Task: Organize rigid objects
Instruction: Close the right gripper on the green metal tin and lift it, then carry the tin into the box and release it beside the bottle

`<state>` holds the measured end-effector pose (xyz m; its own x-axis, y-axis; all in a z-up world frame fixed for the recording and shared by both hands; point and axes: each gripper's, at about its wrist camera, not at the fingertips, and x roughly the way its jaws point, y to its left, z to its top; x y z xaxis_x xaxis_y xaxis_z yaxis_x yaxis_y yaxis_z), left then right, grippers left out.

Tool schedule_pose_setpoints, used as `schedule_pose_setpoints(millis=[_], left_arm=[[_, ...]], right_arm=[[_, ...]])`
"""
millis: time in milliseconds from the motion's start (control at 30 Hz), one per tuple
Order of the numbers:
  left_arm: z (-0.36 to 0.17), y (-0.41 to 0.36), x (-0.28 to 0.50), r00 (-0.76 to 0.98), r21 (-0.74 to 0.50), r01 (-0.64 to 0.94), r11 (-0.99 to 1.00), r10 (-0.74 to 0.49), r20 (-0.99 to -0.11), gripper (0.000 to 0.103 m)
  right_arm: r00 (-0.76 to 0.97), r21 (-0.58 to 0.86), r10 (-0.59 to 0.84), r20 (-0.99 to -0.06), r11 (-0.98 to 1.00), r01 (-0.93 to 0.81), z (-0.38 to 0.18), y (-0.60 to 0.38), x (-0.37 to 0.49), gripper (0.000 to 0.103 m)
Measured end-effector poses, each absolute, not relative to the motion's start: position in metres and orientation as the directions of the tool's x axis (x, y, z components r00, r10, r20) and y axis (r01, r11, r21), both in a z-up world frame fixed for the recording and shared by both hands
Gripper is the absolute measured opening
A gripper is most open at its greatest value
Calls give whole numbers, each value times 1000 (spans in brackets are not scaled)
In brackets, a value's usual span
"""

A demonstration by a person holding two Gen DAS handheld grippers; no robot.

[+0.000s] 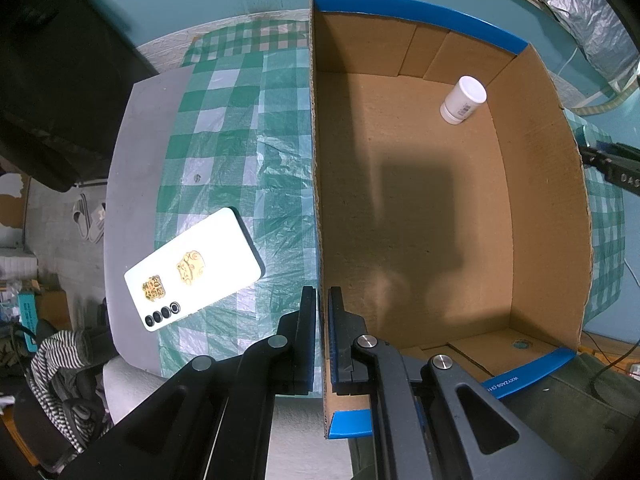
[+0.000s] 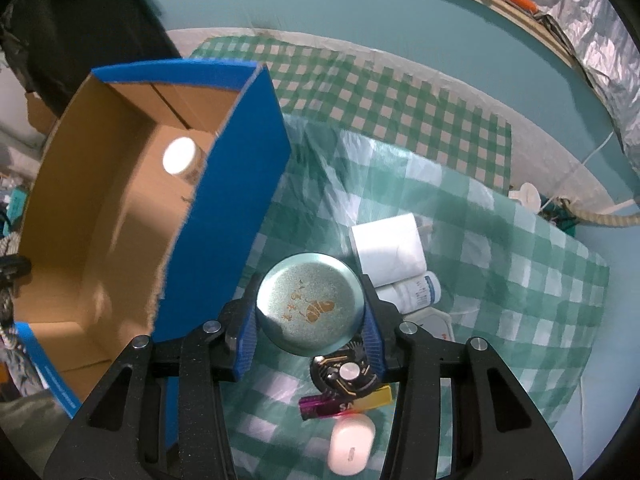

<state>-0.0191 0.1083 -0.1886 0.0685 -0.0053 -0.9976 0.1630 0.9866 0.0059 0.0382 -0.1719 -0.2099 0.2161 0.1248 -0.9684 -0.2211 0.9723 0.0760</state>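
I have the round teal tin (image 2: pixel 311 305) clamped between the pads of my right tool (image 2: pixel 310 316), low centre of the right view, lifted clear of the bench clutter. My left tool (image 1: pixel 322 336) is clenched on the cardboard box (image 1: pixel 540 184) wall, steadying it. I should raise the tin above the blue rim, then carry it inside, away from the white bottle (image 1: pixel 463 99).

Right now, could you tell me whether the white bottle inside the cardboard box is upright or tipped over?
Upright, it seems: the white bottle stands on the cardboard box floor, and the right wrist view looks onto its round cap.
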Motion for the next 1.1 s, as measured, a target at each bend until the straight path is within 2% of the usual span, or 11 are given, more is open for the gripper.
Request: schedule_pose_setpoints(millis=[700,1100], left_arm=[[-188,108,-19,68,7,164,986,-4,-998,5],[-188,108,-19,68,8,164,986,-4,-998,5]], right_arm=[[291,80,167,-942,954,-288,-136,-146,48,44],[290,84,196,-937,930,-358,-132,-110,61,44]])
